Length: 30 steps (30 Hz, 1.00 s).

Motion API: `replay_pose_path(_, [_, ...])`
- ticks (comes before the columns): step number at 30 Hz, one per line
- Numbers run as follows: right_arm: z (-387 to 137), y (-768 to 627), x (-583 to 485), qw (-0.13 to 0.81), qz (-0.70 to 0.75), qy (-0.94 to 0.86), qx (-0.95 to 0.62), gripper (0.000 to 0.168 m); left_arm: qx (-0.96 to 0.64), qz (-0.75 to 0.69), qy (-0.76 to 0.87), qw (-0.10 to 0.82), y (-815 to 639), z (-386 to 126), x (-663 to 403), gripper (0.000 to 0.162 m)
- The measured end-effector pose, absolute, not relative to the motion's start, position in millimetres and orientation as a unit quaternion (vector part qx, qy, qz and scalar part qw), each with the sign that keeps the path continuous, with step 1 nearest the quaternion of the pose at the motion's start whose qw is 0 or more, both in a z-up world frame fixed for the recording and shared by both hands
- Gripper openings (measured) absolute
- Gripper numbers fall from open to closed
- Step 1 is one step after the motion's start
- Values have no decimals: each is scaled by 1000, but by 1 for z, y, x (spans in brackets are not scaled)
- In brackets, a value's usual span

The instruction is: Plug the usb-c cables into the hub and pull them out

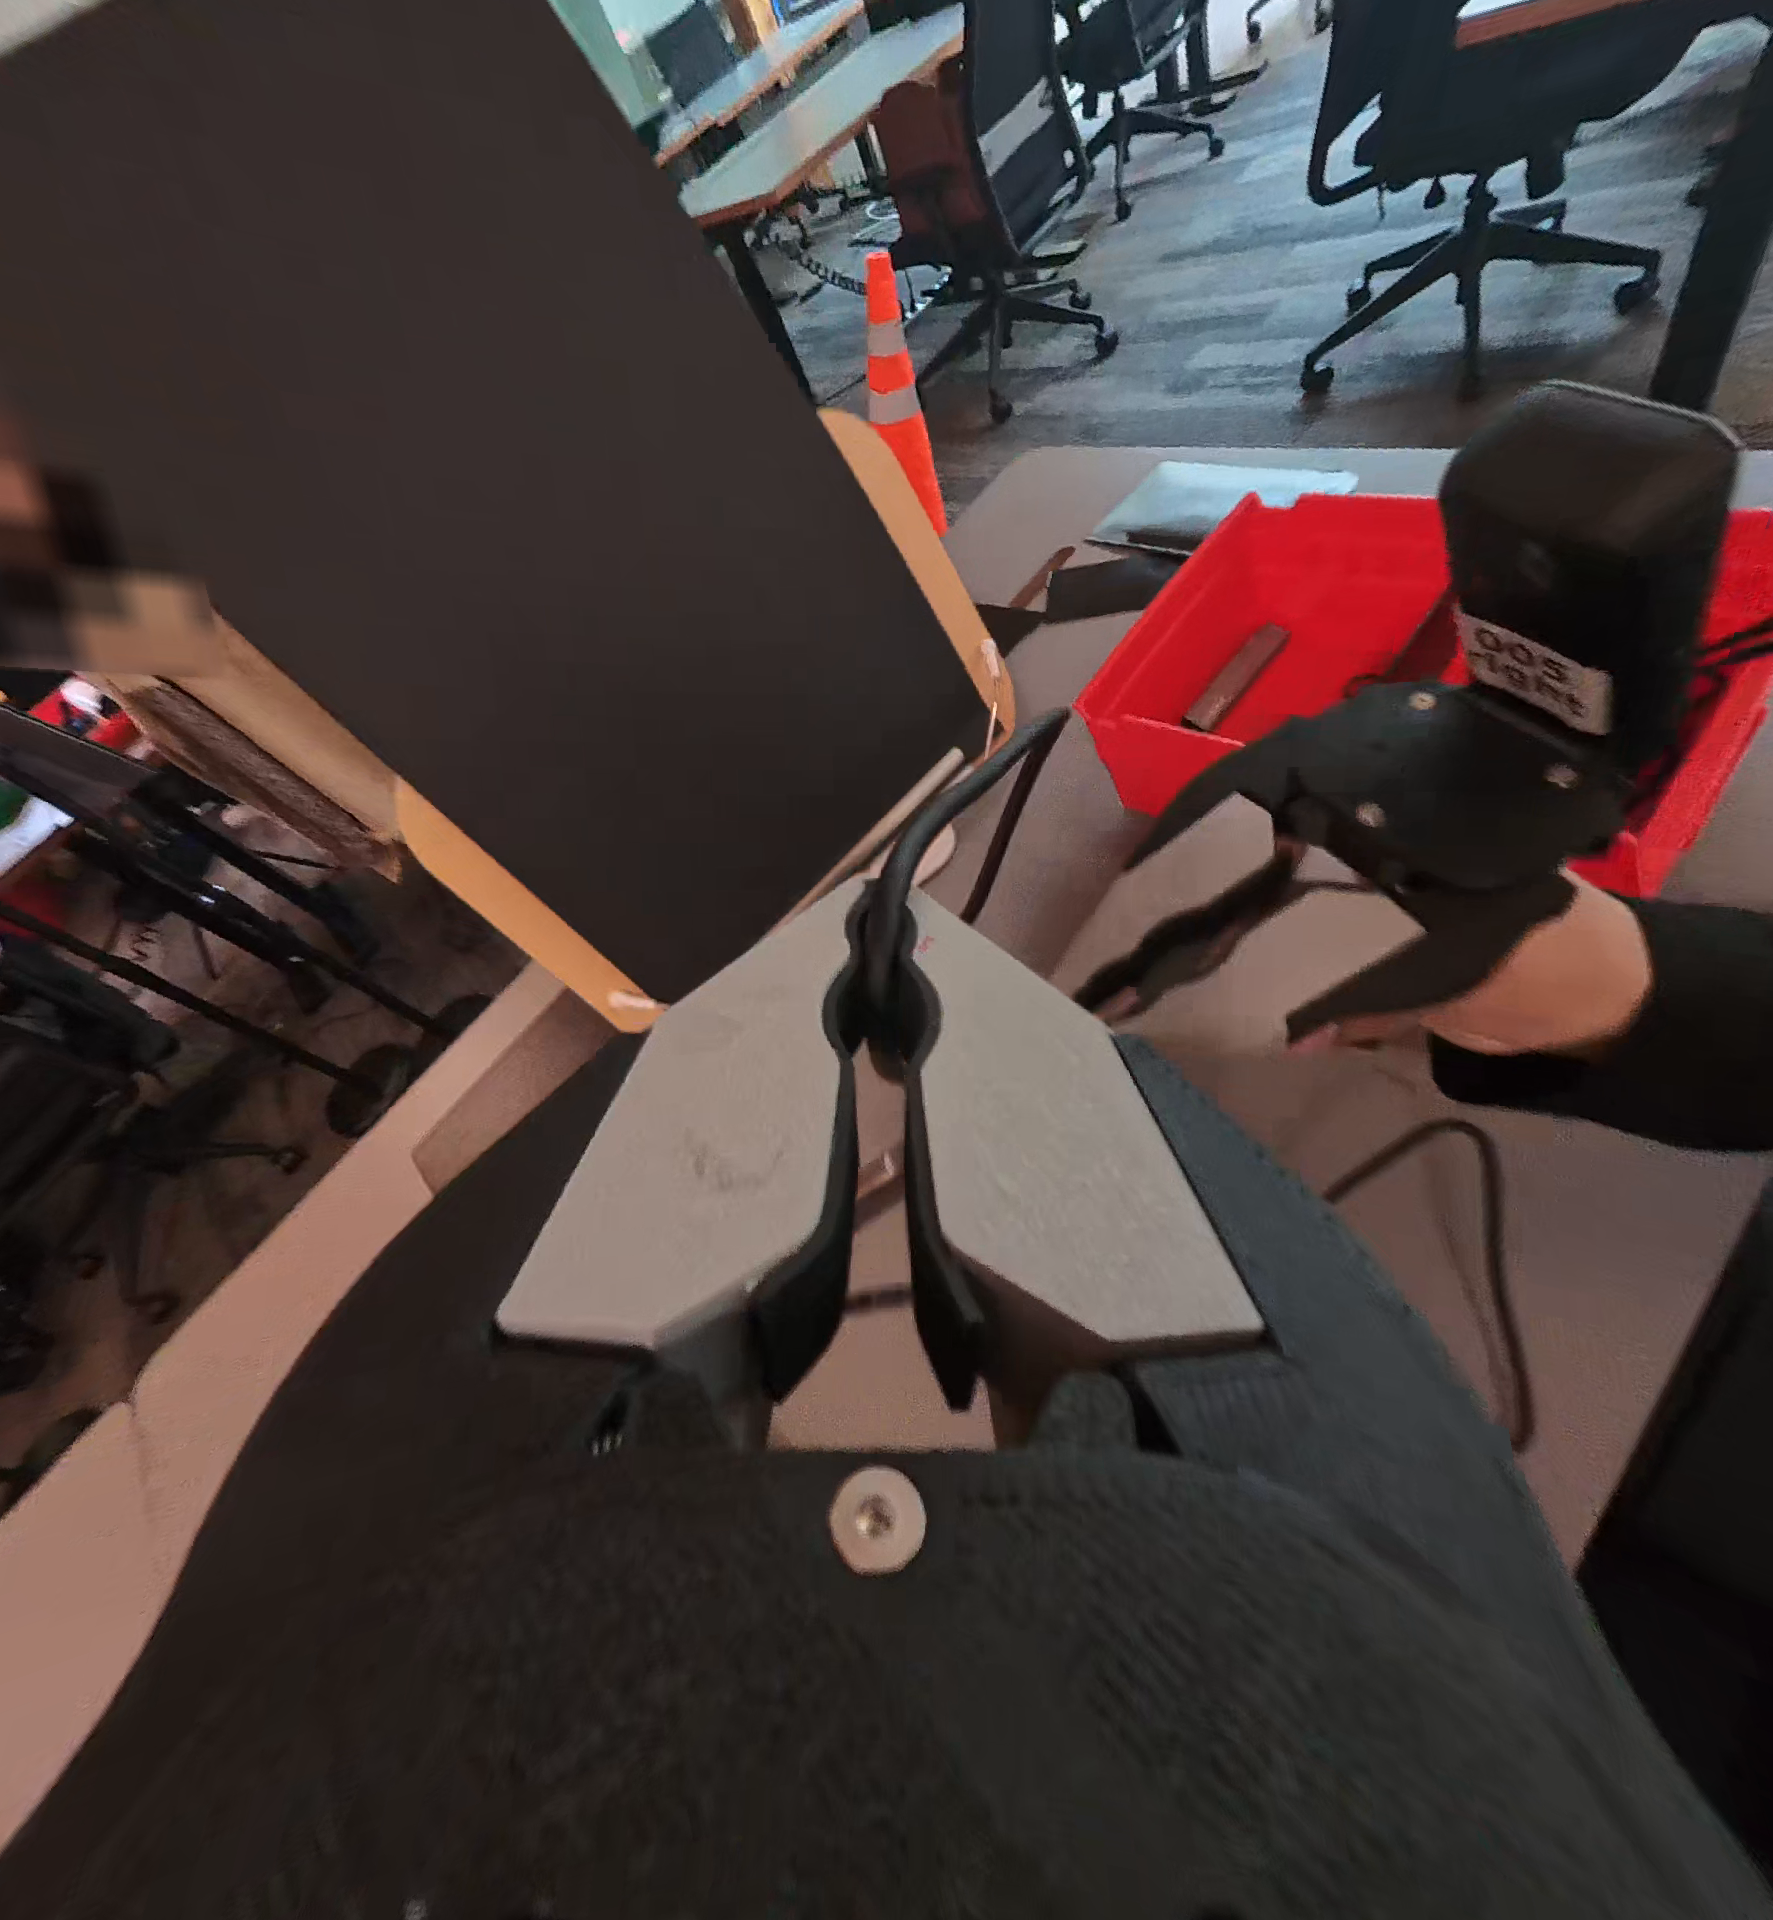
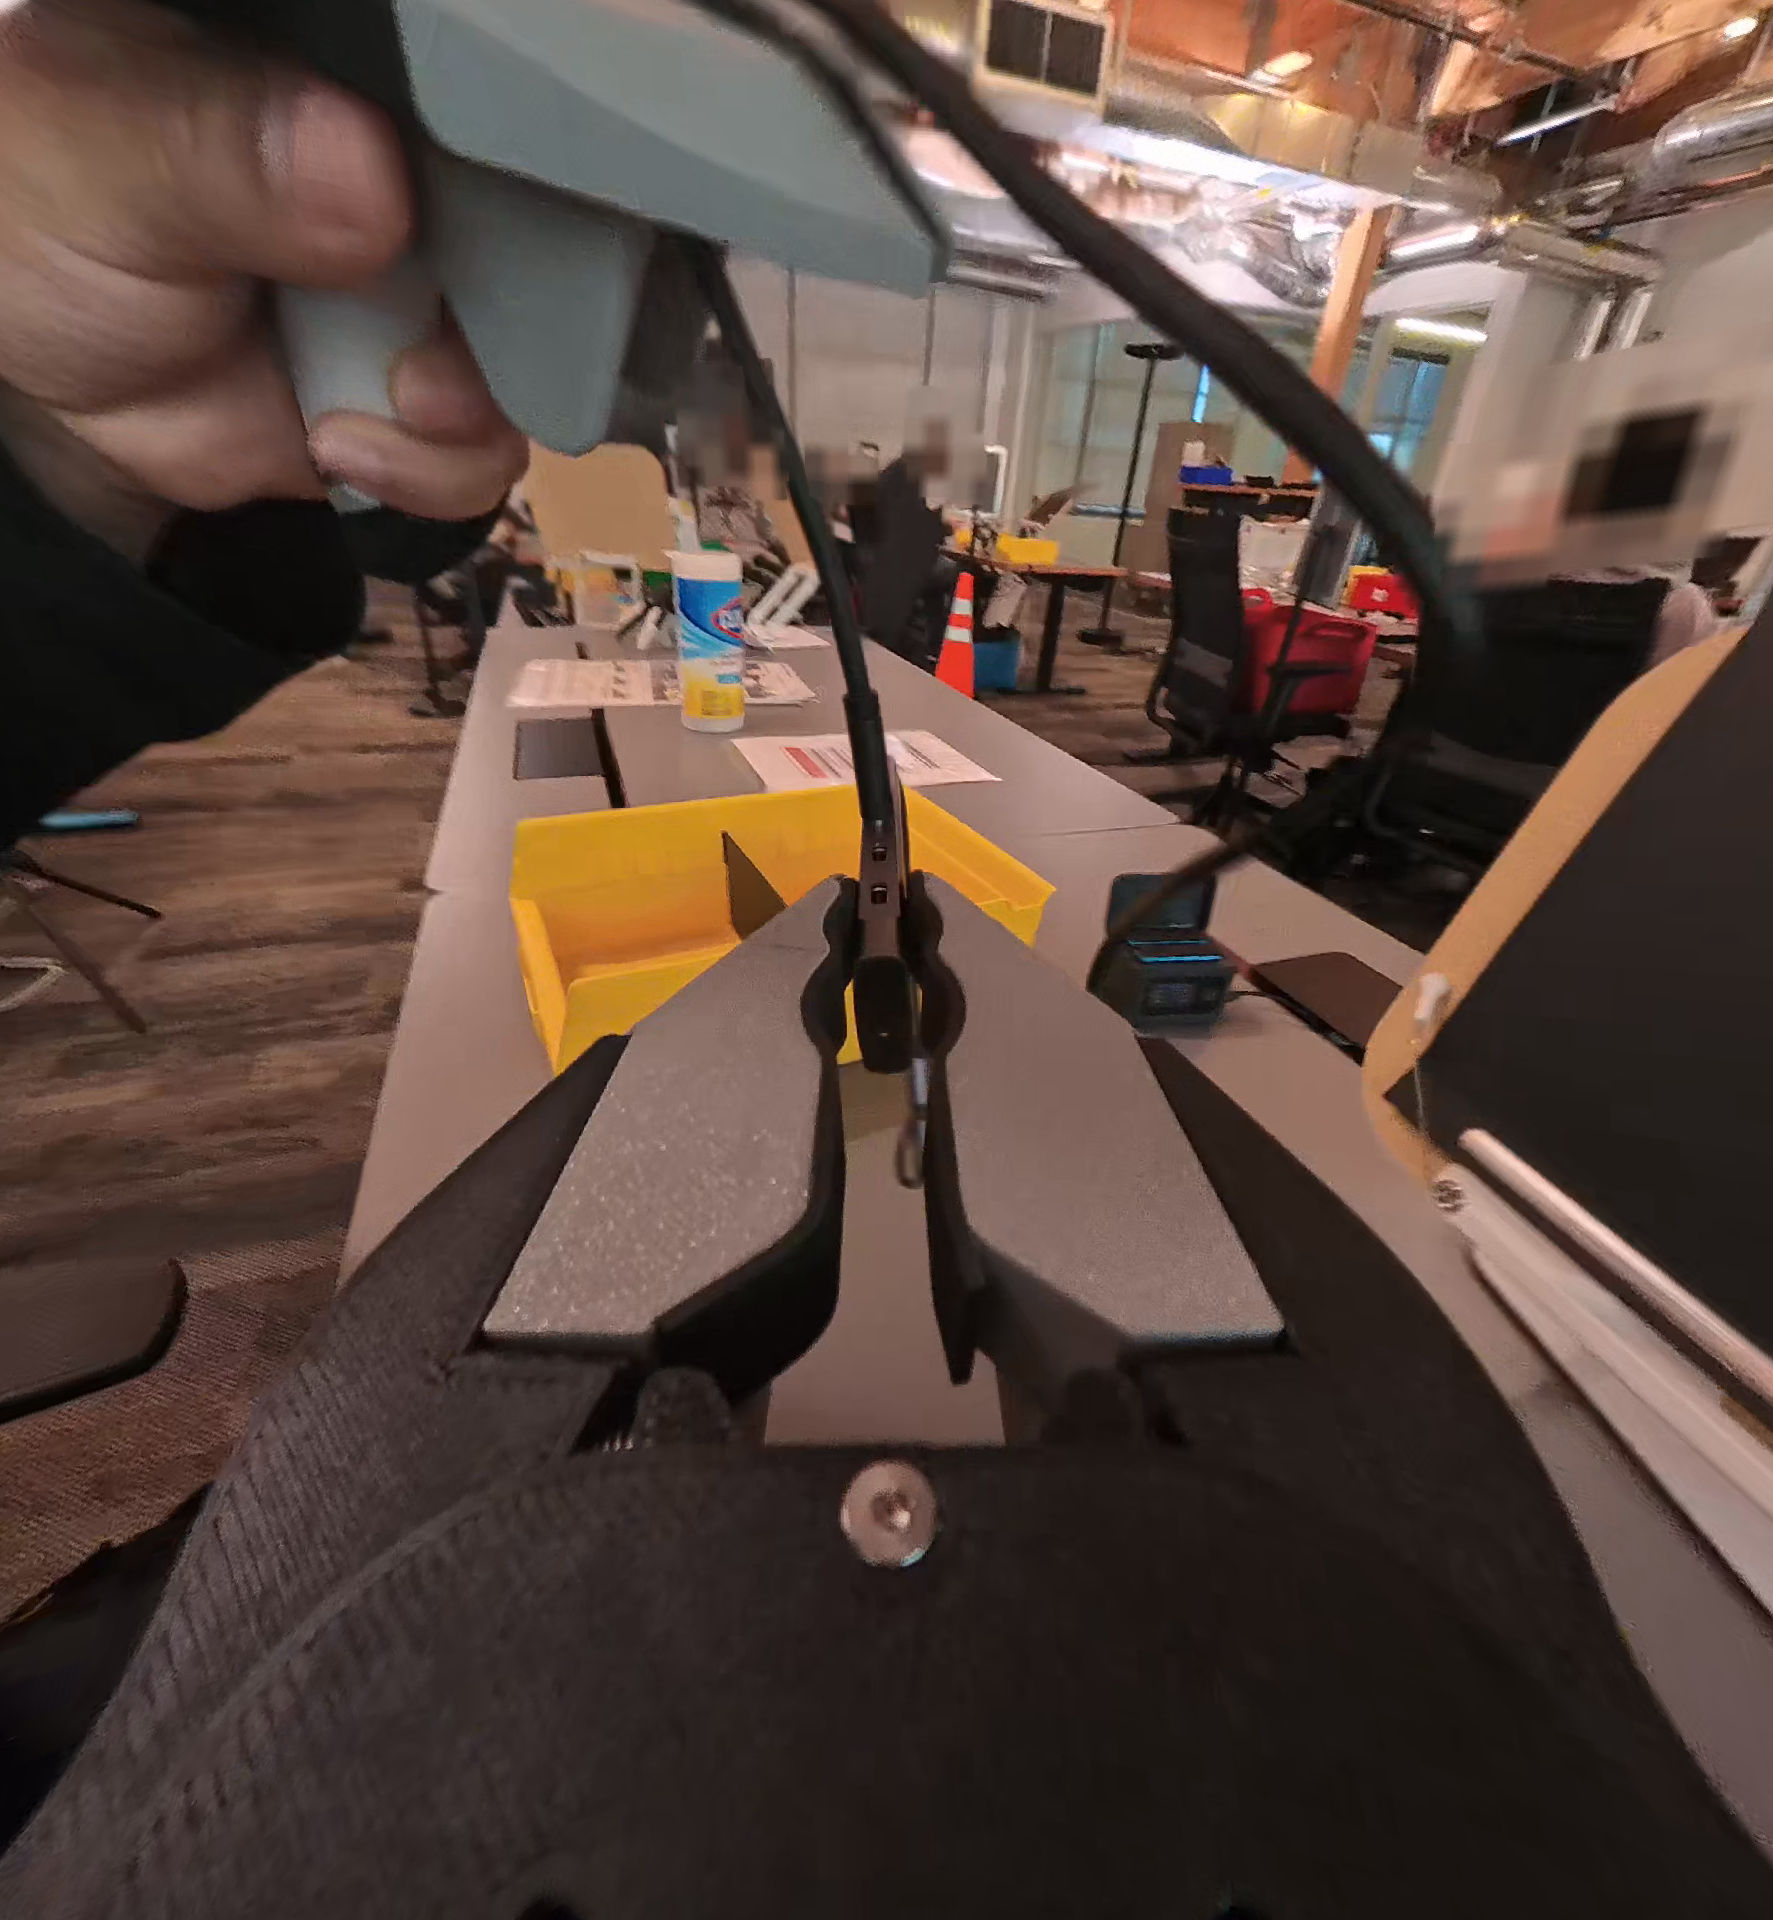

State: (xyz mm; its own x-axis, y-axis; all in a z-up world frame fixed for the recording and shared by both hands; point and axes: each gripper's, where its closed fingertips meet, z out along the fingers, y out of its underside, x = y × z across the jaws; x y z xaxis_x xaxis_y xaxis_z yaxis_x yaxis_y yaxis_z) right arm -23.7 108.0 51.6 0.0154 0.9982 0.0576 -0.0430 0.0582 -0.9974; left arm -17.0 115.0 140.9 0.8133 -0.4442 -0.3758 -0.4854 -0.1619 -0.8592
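Observation:
In the left wrist view my left gripper [image 1: 882, 987] is shut on a black cable [image 1: 949, 800] that arcs up and to the right. My right gripper [image 1: 1204, 935], held in a hand, hangs low over the grey table. In the right wrist view my right gripper [image 2: 884, 966] is shut on a slim dark connector piece [image 2: 877, 883] with small slots. Whether it is a plug or the hub I cannot tell. Its black cable [image 2: 809, 499] rises toward the left gripper's grey plate [image 2: 674, 135] at the top left. A second cable [image 2: 1225, 343] loops off to the right.
A red bin [image 1: 1277, 582] holding a dark flat bar [image 1: 1237, 675] stands behind the right gripper. A yellow bin [image 2: 653, 914] sits just ahead of the right gripper. A wipes canister [image 2: 707, 644] and papers lie farther back, and a small charger [image 2: 1162, 966] is to the right. A black board [image 1: 394, 416] stands close by. About 9 cm separates my left fingertips from my right.

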Motion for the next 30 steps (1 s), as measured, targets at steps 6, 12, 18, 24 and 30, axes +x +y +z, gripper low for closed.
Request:
replay_pose_path(6, [15, 124, -27, 469, 585, -469, -467, 6, -811, -1, 324, 487, 97, 57, -79, 60])
replay_pose_path(12, [-6, 100, -27, 451, 613, -527, -378, 6, -809, -27, 409, 422, 104, -18, -71, 53])
replay_pose_path(18, [-11, 106, -19, 433, 617, -534, -383, 8, -777, -99, 454, 424, 105, -48, -33, 13])
replay_pose_path(24, [-34, 151, -27, 465, 511, -503, -519, 41, -821, -31, 343, 456, 131, -67, -45, 6])
replay_pose_path(30, [-38, 134, -31, 488, 479, -529, -502, 51, -829, -23, 300, 472, 139, -84, -36, 6])
